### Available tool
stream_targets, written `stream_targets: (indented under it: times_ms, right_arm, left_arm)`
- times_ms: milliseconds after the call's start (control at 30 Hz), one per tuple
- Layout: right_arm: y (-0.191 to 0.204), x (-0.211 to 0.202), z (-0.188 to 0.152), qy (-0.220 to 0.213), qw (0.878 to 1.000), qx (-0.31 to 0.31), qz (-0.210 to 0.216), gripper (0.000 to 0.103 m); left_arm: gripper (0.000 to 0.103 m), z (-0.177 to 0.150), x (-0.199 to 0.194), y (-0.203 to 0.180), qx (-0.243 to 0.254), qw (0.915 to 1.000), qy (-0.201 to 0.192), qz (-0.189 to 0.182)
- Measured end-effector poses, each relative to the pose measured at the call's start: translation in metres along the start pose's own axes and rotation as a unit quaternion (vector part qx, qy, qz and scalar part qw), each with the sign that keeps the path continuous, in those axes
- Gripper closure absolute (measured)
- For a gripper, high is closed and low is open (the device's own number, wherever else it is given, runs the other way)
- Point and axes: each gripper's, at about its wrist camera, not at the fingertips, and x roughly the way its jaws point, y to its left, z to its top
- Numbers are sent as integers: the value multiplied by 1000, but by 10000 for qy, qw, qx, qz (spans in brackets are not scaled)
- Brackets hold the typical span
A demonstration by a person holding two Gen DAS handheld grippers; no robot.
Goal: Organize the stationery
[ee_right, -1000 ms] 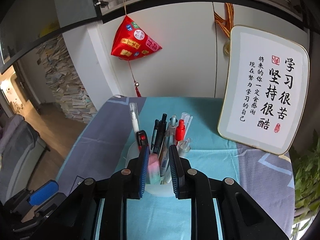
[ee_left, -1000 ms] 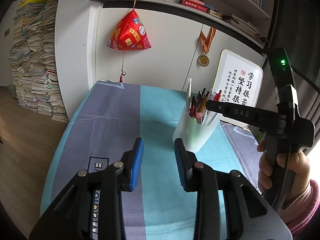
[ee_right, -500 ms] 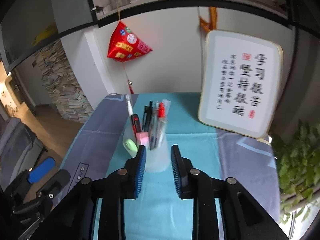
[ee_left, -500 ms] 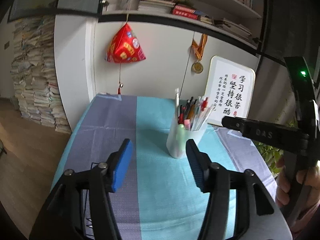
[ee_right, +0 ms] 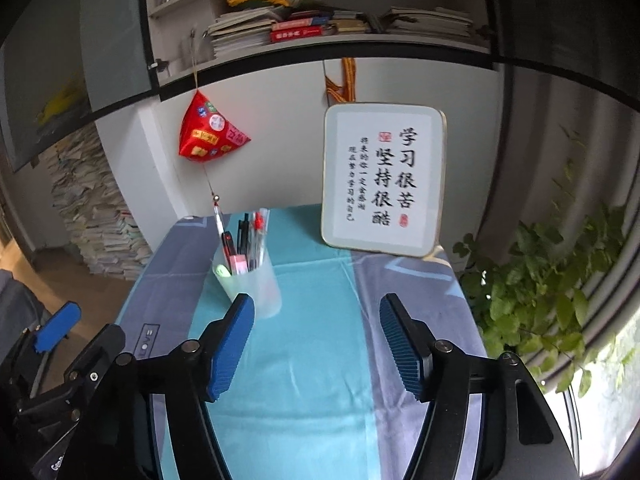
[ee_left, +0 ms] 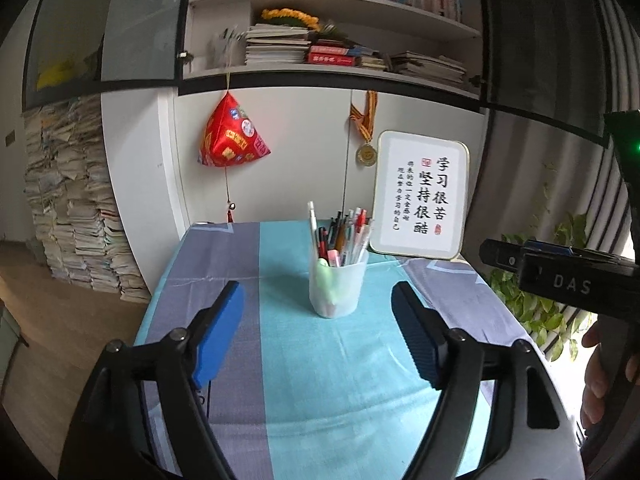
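Standing upright on the teal stripe of the cloth-covered surface, the translucent pen cup has its mouth facing up and its long axis vertical. Pens fill it: shafts run bottom to top, tips or caps upward, fanning out slightly; one white pen rises above the rest, leaning a little left. A pale green item and a pink one sit low inside the cup near its rim.

Left gripper: fingers spread wide and opening further, nothing between the blue pads; the cup stands beyond them, apart, roughly centred in the gap as seen from the left wrist.

Right gripper: fingers likewise spread and opening, nothing between them. From the right wrist the cup sits ahead and to the left, just past the left finger's tip; contact cannot be told, but it looks clear.

Framed calligraphy board leans upright against the wall behind the cup, to its right. Red hanging ornament on the wall above. Potted plant off the surface's right edge.
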Motion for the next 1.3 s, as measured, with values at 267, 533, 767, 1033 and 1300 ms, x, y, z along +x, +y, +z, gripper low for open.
stream_targets:
  times_ms: [267,533,767,1033,1300]
  right_arm:
    - [-10,-39,-25,-88,9999,-21,-85,31]
    - [-10,-83,-47,-227,9995,-212,-28,25]
    - [-5,-118,-59,-467,9983,-348,-31,22]
    - [-5,-140,-66,-616,9976,-317,0,22]
    - [-6,-166,-67,-946,9953,-224,-24,22]
  left_arm:
    - [20,-10,-23,-17,44,10000,-3,20]
    - [18,-20,-57,-32,173,9998,-94,91]
    - [14,-24,-82,-35,68,9997,-184,123]
    - [9,-23,-107,-40,101,9989,-416,194]
    - [4,-16,-130,-42,84,9973,-655,327]
